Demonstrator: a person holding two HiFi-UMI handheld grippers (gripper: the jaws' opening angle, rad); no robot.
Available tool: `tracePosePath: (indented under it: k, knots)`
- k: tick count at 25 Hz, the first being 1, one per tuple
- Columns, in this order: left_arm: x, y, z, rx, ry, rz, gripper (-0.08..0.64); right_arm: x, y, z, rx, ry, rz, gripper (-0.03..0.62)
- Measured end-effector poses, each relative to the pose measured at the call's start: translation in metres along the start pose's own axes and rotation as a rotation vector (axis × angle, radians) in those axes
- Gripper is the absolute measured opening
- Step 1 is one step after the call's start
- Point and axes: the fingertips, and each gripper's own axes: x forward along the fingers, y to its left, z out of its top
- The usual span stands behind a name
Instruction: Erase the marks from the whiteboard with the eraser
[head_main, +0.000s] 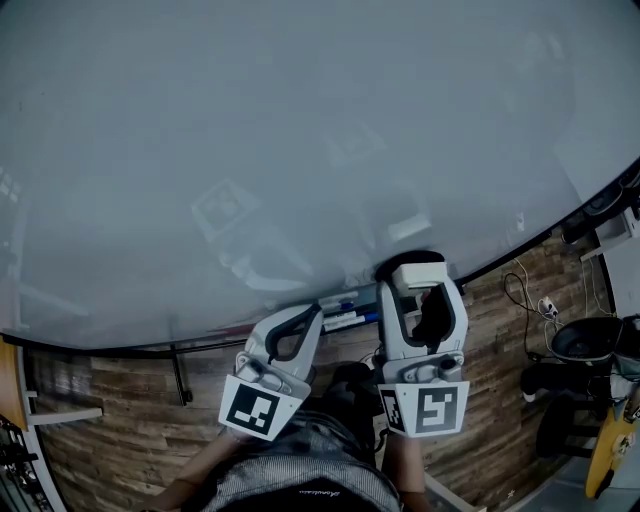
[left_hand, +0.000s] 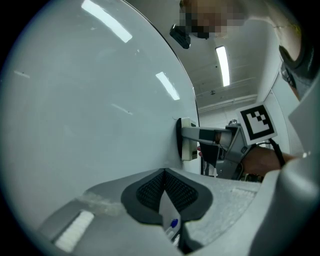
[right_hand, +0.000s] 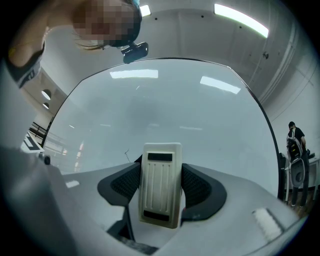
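Observation:
The whiteboard (head_main: 300, 150) fills most of the head view and looks almost bare. In the right gripper view a thin dark mark (right_hand: 126, 152) shows on the whiteboard (right_hand: 165, 100), just left of the eraser. My right gripper (head_main: 418, 285) is shut on the cream eraser (head_main: 415, 268) and holds it against the board near its lower edge. The right gripper view shows the ribbed eraser (right_hand: 160, 182) upright between the black pads (right_hand: 200, 187). My left gripper (head_main: 305, 318) is shut and empty, low beside the board's tray. From the left gripper view, the eraser (left_hand: 187, 139) sits flat on the board.
Markers (head_main: 345, 315) with blue caps lie on the tray under the board. The board's stand leg (head_main: 180, 375) rises from a wooden floor. A cable and power strip (head_main: 545, 305) and dark equipment (head_main: 585, 340) lie at the right. A person (right_hand: 295, 137) stands far right.

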Motion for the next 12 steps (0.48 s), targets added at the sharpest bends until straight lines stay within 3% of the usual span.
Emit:
tracePosePath:
  k: [12]
  knots:
    - [0.0031, -0.0048, -0.0044, -0.029, 0.011, 0.016, 0.003, -0.0001, -0.0022, -0.0095, 0.012, 0.032, 0.017, 0.259]
